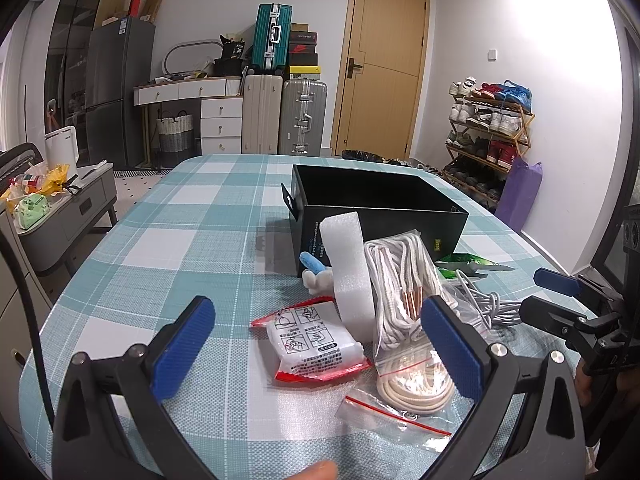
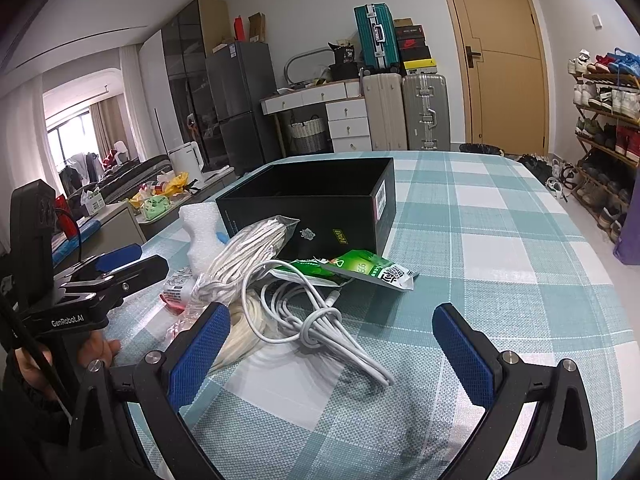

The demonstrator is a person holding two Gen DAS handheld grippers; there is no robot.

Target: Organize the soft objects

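Matt black cardboard box (image 1: 380, 208); woven check tablecloth (image 1: 160, 248) (coarse); glossy plastic bags (image 1: 404, 380)

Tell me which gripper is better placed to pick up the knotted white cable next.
Right. The right gripper is open, and the white cable lies between its fingers. The left gripper is also open, but it frames the red-edged packet instead.

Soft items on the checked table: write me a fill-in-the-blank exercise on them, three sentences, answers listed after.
1. Both the left gripper and the right gripper have their jaws ____.
2. The white foam strip leans against the open ____ box.
3. The white charging cable lies on the tablecloth in front of the ____ snack packet.

Missing words: open; black; green
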